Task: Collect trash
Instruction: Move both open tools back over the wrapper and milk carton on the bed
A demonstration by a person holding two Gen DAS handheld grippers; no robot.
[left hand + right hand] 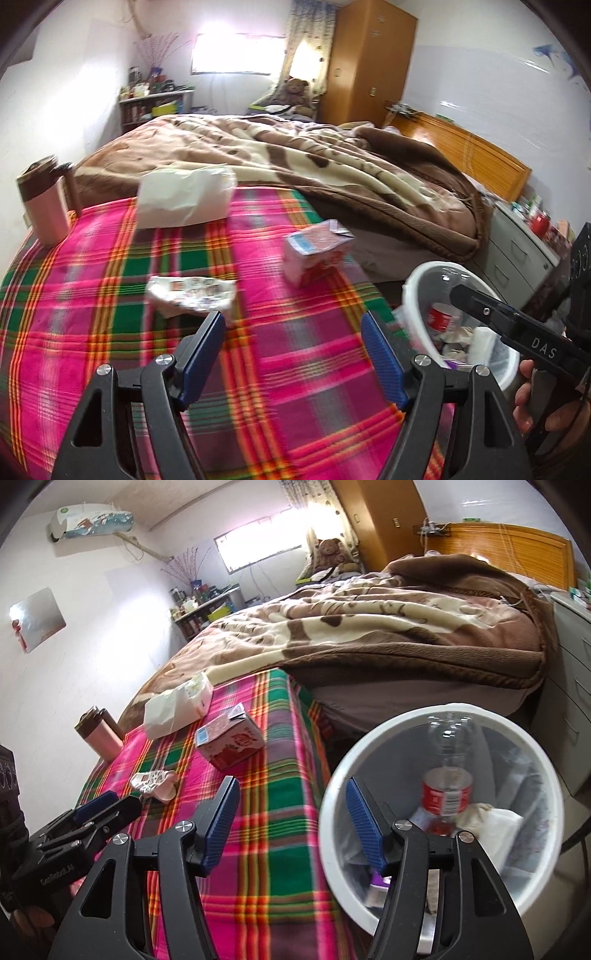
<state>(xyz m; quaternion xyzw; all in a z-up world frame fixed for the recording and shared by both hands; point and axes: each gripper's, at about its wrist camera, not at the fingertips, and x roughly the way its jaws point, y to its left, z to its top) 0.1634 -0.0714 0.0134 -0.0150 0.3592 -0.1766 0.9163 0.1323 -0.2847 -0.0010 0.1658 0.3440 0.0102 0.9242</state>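
Currently both sets of jaws are being held wide and empty: left gripper (293,332) over the plaid blanket (277,369) near the crumpled wrapper (192,295), right gripper (291,801) at the trash bin (546,775) rim; carton (231,740) is lying beyond.

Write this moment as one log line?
left claw open, empty | right claw open, empty | crumpled wrapper, carton on bed | bin holds bottle
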